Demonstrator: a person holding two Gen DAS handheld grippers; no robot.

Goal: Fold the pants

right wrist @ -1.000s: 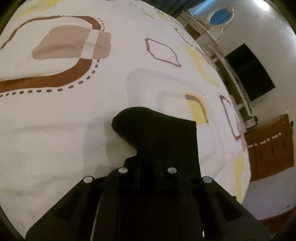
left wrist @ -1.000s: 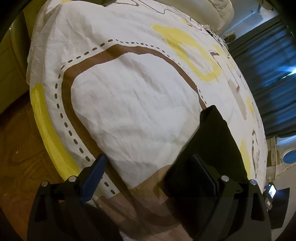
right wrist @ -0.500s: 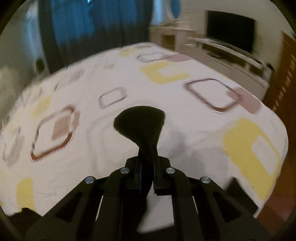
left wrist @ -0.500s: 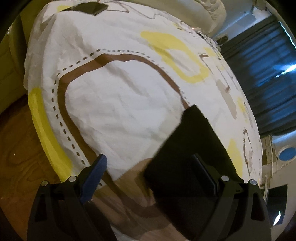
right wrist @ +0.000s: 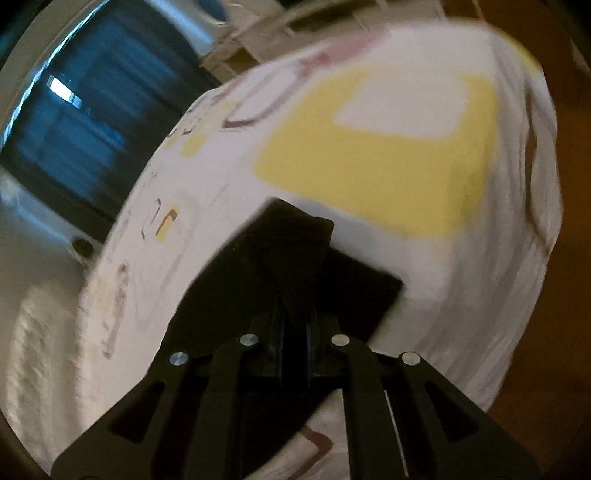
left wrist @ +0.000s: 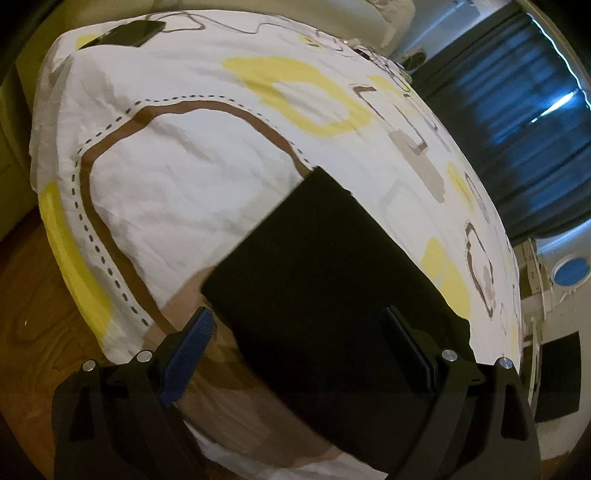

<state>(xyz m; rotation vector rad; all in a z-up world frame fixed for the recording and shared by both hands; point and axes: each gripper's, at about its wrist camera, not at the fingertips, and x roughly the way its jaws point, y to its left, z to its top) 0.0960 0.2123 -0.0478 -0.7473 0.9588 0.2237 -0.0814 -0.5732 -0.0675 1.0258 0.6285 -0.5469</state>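
At the bottom of the left wrist view the left hand-held gripper (left wrist: 295,347) is spread wide, its blue-padded finger at lower left and its dark finger at lower right, with nothing between them pinched; the black pants (left wrist: 325,280) lie as a flat slab on the bed (left wrist: 177,177), reaching from between the fingers up toward mid-frame. It looks parked there to steady or receive the cloth, though whether either finger touches the fabric cannot be told. In the right wrist view the right hand-held gripper (right wrist: 295,332) at bottom centre is pressed together on a fold of the pants (right wrist: 291,251), which rises as a dark peak just above the fingers, with more black cloth spreading to the right of it; the pinch likely carries one end over to make a fold. How many layers it grips is hidden by the fingers, and this view is smeared by blur. Farther up, the bed's white cover shows yellow and brown shapes. At the upper left of the left view a phone (left wrist: 129,33) lies with a cable (left wrist: 236,27) trailing right. Dark curtains (left wrist: 517,122) fill the right edge; the pants' near end is cut off below.
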